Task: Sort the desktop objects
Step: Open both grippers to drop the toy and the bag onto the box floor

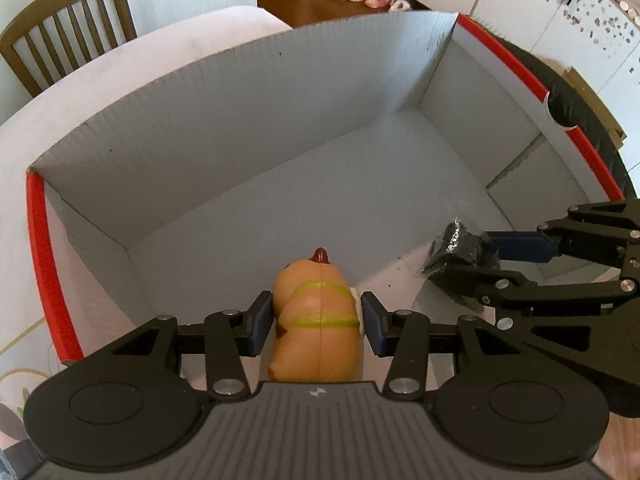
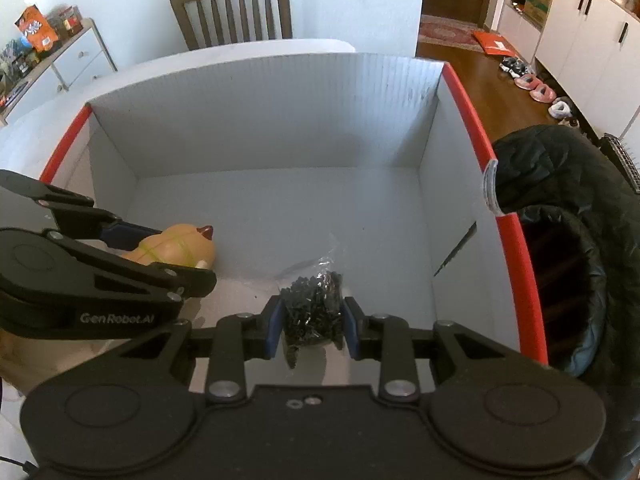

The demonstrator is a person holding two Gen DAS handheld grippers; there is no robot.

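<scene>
A tan rubber toy animal [image 1: 318, 316] with green stripes and a red tip is clamped between the blue pads of my left gripper [image 1: 318, 320], over the near part of a white cardboard box [image 1: 240, 128] with red-taped edges. From the right wrist view the same toy [image 2: 176, 248] shows at the left, inside the box [image 2: 280, 128], with the left gripper [image 2: 160, 254] around it. My right gripper [image 2: 312, 324] is shut on a clear bag of small black parts [image 2: 312, 308]. In the left wrist view that bag [image 1: 456, 250] hangs at the right in the right gripper [image 1: 474, 258].
The box stands on a white table [image 1: 120, 76]. A wooden chair [image 2: 232, 8] is behind it. A black padded jacket [image 2: 560, 208] lies against the box's right wall. The box floor beyond both held things is bare. Shoes [image 2: 532, 84] lie on the wooden floor at the far right.
</scene>
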